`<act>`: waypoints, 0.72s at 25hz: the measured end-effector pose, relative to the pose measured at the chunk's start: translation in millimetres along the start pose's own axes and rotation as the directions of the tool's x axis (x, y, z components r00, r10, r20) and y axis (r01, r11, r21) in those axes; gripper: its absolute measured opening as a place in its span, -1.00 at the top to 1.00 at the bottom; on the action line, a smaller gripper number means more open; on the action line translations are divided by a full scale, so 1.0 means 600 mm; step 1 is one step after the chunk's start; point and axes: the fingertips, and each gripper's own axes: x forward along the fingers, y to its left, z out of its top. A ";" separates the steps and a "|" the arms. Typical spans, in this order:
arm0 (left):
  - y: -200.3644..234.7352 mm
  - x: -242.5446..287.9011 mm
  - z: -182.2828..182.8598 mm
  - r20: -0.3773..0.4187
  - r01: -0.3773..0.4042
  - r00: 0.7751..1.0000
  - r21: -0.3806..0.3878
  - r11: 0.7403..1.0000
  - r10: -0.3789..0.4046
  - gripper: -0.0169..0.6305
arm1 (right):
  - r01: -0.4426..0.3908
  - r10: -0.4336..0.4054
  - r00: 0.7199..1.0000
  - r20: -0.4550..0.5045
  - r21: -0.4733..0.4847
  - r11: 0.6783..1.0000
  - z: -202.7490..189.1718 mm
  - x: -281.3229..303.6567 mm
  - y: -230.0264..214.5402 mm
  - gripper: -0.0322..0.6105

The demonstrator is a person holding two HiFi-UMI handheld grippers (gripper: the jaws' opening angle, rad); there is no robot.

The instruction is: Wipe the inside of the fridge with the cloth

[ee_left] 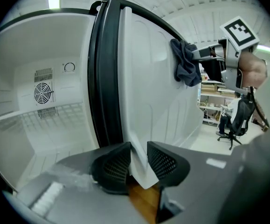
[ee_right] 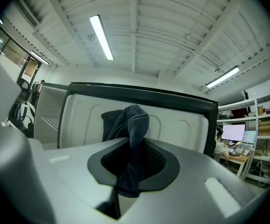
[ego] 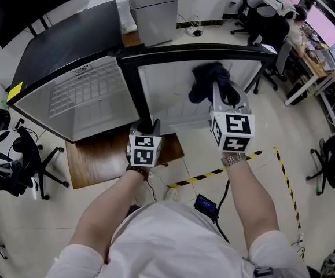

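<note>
Dark grey bunched cloth (ee_right: 134,120) is pinched tight in the right hand-held gripper (ee_right: 134,158). It sits straight ahead of that level-pointing gripper, at or against the white inner liner of the open fridge door (ego: 167,97). The left hand-held gripper (ee_left: 138,161), tilted down, clamps the door's white edge. The white fridge cavity (ee_left: 41,106) lies to the left, probably the next area to wipe.

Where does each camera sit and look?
Head view: on the person's head, looking down at the fridge; both arms, left tool and right tool show.
Left gripper view: rides the left tool, facing the door edge it grips; the right tool shows too.
Right gripper view: rides the right tool, facing the door; only its jaws show.
All three share the cloth.
</note>
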 end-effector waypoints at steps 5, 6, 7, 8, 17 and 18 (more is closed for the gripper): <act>-0.001 -0.001 0.000 -0.002 0.001 1.000 0.001 1.000 -0.001 0.59 | 0.073 -0.073 0.997 -0.021 -0.005 0.997 -0.016 -0.009 -0.063 0.73; -0.001 -0.001 0.000 -0.002 0.000 1.000 0.001 1.000 0.000 0.59 | 0.085 -0.086 0.996 -0.024 -0.007 0.996 -0.019 -0.011 -0.075 0.73; -0.001 -0.001 0.000 -0.002 -0.001 1.000 0.001 1.000 0.001 0.59 | 0.098 -0.098 0.995 -0.027 -0.010 0.995 -0.021 -0.013 -0.086 0.73; -0.001 -0.002 0.000 -0.002 -0.002 1.000 0.001 1.000 0.002 0.59 | 0.109 -0.110 0.994 -0.030 -0.013 0.994 -0.023 -0.014 -0.096 0.73; -0.002 -0.003 0.001 -0.002 -0.005 1.000 0.001 1.000 0.005 0.59 | 0.191 -0.192 0.981 -0.043 -0.024 0.981 -0.033 -0.031 -0.171 0.73; -0.002 -0.003 0.001 -0.002 -0.006 1.000 0.000 1.000 0.006 0.59 | 0.192 -0.193 0.980 -0.042 -0.027 0.981 -0.033 -0.032 -0.173 0.73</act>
